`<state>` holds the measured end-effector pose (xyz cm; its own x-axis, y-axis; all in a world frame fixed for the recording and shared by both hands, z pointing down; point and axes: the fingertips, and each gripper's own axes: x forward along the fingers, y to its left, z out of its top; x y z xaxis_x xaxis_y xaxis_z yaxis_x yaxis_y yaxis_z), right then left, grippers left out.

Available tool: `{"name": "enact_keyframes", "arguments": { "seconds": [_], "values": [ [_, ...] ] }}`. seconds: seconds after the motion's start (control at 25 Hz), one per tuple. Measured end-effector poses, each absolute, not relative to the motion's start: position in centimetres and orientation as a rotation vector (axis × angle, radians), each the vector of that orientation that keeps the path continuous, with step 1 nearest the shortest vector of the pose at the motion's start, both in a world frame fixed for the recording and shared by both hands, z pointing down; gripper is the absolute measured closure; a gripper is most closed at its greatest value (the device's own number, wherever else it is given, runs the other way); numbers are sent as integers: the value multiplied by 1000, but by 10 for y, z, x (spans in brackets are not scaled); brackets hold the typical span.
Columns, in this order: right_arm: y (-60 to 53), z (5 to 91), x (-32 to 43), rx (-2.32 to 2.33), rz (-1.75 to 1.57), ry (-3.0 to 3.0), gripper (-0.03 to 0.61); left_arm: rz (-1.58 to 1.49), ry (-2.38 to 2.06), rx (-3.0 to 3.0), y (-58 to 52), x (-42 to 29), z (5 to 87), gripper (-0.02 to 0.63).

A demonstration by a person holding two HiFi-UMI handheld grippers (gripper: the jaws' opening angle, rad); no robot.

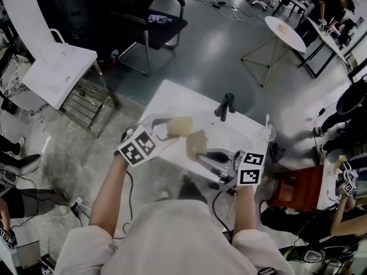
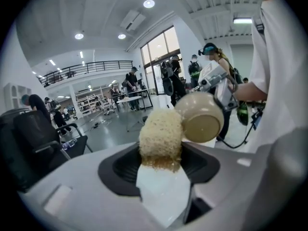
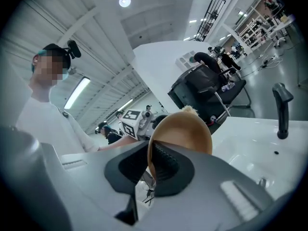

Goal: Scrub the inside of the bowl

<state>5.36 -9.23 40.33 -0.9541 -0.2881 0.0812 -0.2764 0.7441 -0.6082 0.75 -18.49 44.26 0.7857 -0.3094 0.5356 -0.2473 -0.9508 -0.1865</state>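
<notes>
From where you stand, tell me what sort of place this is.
Likely an open lab or workshop hall: a freestanding white sink unit on bare grey floor, a black office chair, people at work tables.

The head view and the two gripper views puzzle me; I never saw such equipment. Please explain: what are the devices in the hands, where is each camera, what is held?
A person holds a two-jaw gripper in each hand; the patterned cubes belong to them. The head view looks down from the person's head; each gripper view looks along one gripper's jaws. The left gripper is closed on a sponge, the right gripper on the rim of a tan bowl. Below is a white table with a black tap.
</notes>
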Motion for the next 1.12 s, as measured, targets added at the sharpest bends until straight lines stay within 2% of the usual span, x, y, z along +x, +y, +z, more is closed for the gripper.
{"name": "enact_keyframes", "arguments": {
  "seconds": [0.32, 0.56, 0.88, 1.12],
  "values": [
    [-107, 369, 63, -473, -944, 2745, 563, -950, 407, -2927, -164, 8, 478, 374],
    [-138, 374, 65, -615, -954, 2679, 563, -951, 306, -2975, -133, 23, 492, 373],
    [-154, 411, 74, -804, -1016, 2722, 563, -854, 272, -2977, -109, 26, 466, 373],
    [-141, 431, 73, -741, -1085, 2770, 563, -836, 369, -2906, -136, 15, 441, 373]
  ]
}}
